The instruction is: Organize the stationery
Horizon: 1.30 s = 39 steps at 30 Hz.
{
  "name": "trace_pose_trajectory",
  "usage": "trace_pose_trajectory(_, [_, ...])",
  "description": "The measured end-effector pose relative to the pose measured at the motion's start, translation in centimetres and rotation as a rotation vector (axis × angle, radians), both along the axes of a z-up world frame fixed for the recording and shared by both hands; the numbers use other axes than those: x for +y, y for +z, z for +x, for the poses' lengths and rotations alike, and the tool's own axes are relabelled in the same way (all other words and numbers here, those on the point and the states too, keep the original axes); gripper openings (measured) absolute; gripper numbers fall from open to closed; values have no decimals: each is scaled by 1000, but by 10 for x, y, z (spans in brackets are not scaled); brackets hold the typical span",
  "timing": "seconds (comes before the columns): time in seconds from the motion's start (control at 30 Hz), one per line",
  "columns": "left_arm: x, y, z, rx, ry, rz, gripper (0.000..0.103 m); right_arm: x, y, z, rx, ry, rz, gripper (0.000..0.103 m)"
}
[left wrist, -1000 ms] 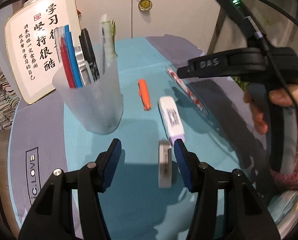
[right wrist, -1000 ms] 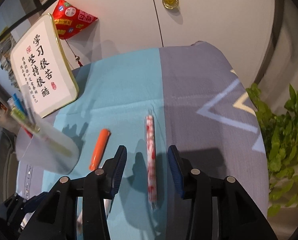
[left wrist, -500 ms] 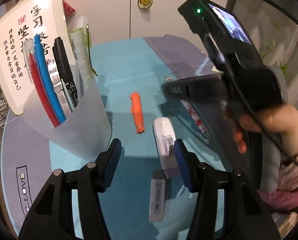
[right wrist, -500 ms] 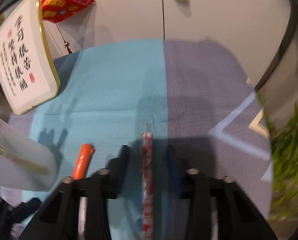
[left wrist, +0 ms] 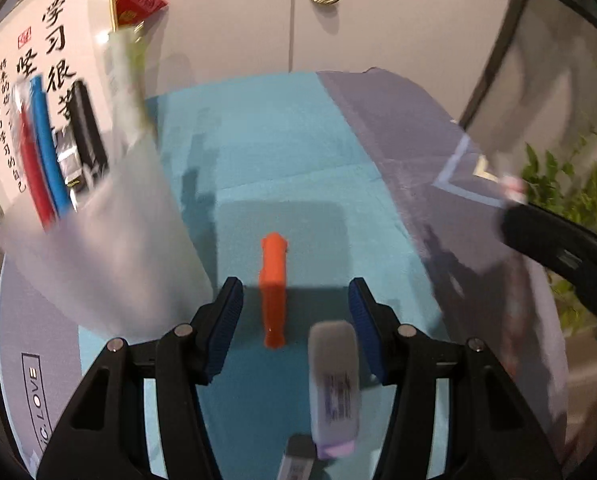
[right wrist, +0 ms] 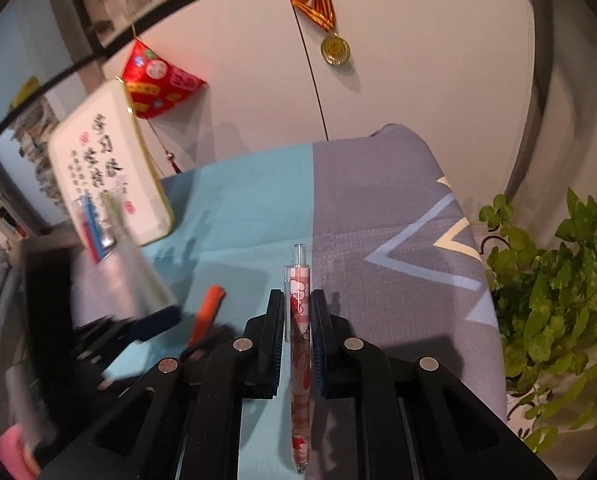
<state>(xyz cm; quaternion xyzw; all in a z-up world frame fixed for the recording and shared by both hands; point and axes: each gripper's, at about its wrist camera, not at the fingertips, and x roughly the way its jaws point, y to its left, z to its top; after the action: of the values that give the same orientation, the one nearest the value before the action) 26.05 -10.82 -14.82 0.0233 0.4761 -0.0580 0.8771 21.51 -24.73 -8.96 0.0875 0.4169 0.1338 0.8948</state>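
White cabinet doors close off the back of the scene, with a gold medal (right wrist: pixel 335 49) on a striped ribbon hanging on them and a red ornament (right wrist: pixel 158 80) to its left. Below lies the tabletop (right wrist: pixel 378 208), covered by a cloth that is teal on the left and grey-purple on the right. A framed calligraphy board (right wrist: pixel 106 164) leans at the left rear; a leafy green plant (right wrist: pixel 558 288) stands off the right edge.

Right tongs (right wrist: pixel 300 312): jaws have just been closing and now pinch a pink patterned click pen (right wrist: pixel 300 344) across its barrel, the clicker end pointing away from the camera.

Left tongs (left wrist: pixel 294 308): jaws apart, nothing between the pads. An orange marker (left wrist: pixel 273 280) lies on the teal cloth in line with the gap. A white correction-tape dispenser (left wrist: pixel 334 384) with a purple end lies just beside the right finger, and a small labelled white item (left wrist: pixel 296 460), blurred, sits nearer the camera.

A frosted translucent pen cup (left wrist: pixel 98 256) stands to the left on the cloth, holding red, blue and black pens.
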Motion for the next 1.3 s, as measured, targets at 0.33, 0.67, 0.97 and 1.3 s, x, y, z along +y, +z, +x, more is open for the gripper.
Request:
trace_pose_trajectory(0.33, [4,-8,-4,22,2,-3,49,0,-1,-6,16,24,18,14])
trace_pose_trajectory(0.67, [30,-1,-30,43,-17,-69,45,6,-17,3,79,34,-25,14])
trace_pose_trajectory(0.97, [37,16,-41,9,-32,-105,46,12,-26,12,113,34,-47,14])
trace_pose_trajectory(1.3, [74,52,-48,-104,0,-116,54,14,-9,27,132,49,13,25])
